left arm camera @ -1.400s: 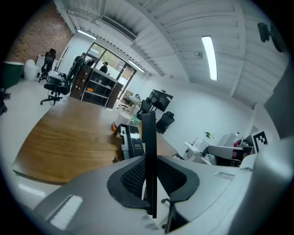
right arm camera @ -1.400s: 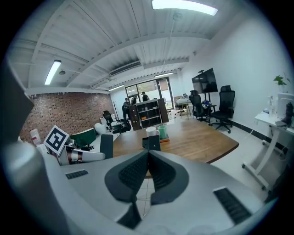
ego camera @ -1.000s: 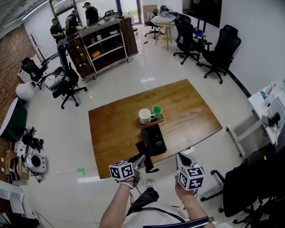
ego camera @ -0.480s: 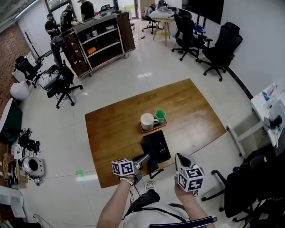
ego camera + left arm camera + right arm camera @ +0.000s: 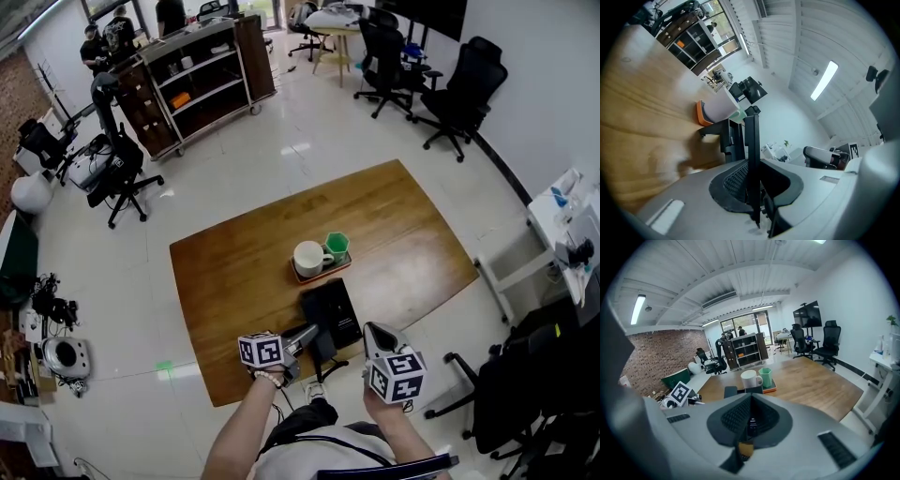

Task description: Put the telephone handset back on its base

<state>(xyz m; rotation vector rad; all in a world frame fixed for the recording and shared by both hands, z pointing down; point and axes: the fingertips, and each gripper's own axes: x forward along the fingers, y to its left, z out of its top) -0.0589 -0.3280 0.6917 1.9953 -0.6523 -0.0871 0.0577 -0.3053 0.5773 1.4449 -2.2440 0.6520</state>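
Left gripper (image 5: pixel 302 339) is clamped on the handset (image 5: pixel 322 345) at the counter's (image 5: pixel 234 281) near edge, just beside the base (image 5: pixel 330 311). Right gripper (image 5: pixel 374 331) hangs clenched and empty. The danger: that narrow pinch lets the handset twist, so it lands crooked and slides off.
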